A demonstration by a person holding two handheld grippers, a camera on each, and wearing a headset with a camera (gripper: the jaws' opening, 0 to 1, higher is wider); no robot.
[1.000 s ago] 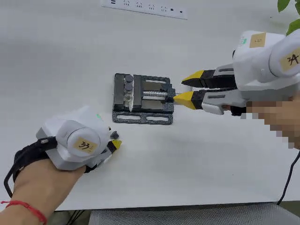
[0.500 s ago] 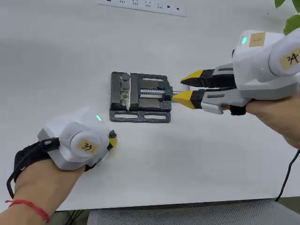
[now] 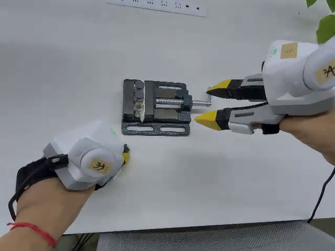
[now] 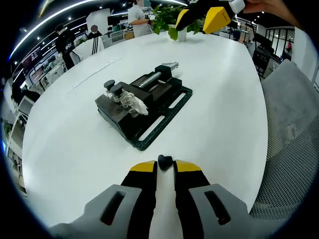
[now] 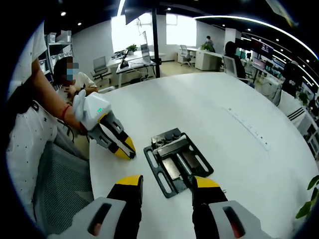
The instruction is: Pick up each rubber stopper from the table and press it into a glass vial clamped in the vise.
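In the head view, my left tongs (image 3: 125,156) rest low on the white counter (image 3: 235,178) at lower left, and only a yellow tip shows past the white housing. The black metal vise (image 3: 156,107) sits at centre, with a row of clear glass vials (image 3: 138,102) clamped at its left end. My right tongs (image 3: 213,103) come in from the right, spread wide, tips near the vise's screw end.

In the left gripper view, my left tongs are pinched on a small dark rubber stopper (image 4: 164,161) at lower centre, held between the yellow tips just over the counter. The vise lies above it, towards the centre. Two vials at its upper-left end carry dark stoppers.

In the right gripper view, my right tongs are wide apart with nothing between them. The vise is at centre, just above the tips, and the left tongs lie to its left.
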